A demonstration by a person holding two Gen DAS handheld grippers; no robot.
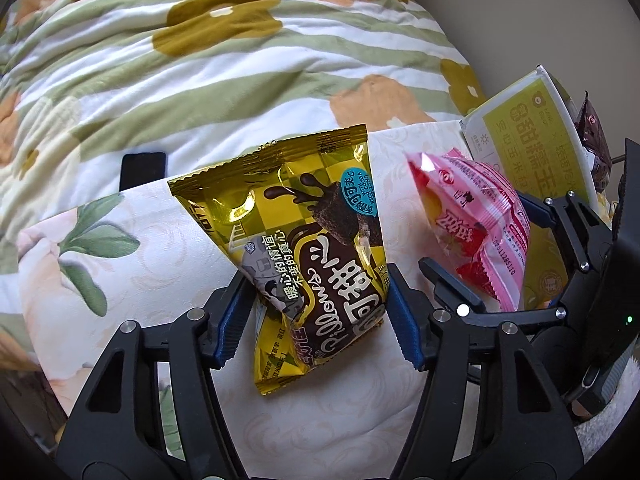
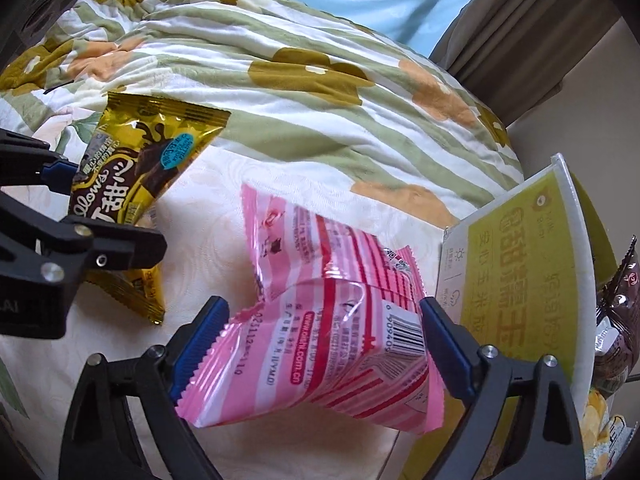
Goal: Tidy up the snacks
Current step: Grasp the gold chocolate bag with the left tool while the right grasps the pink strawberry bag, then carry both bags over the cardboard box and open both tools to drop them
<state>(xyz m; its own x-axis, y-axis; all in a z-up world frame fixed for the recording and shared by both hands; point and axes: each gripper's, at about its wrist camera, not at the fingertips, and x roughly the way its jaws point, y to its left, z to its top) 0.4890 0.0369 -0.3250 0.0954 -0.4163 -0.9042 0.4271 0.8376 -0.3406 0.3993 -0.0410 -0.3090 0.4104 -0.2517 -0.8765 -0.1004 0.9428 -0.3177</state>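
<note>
A gold chocolate snack packet [image 1: 320, 240] stands tilted on the cream bedsheet [image 1: 120, 280]. My left gripper [image 1: 316, 308] is shut on its lower part, with a blue pad against each side. In the right wrist view the same gold packet [image 2: 152, 160] sits at the far left in the left gripper [image 2: 100, 208]. A pink striped snack packet [image 2: 328, 312] is crumpled between the blue pads of my right gripper [image 2: 320, 332], which is shut on it. The left wrist view also shows this pink packet [image 1: 476, 224], raised in the right gripper [image 1: 504, 252].
A yellow-green box [image 2: 520, 264] stands tilted at the right, with a brown snack packet [image 2: 616, 312] behind it and more wrappers lower right. A bunched floral quilt [image 1: 200, 60] fills the far side. A dark flat object [image 1: 142, 170] lies at the quilt's edge.
</note>
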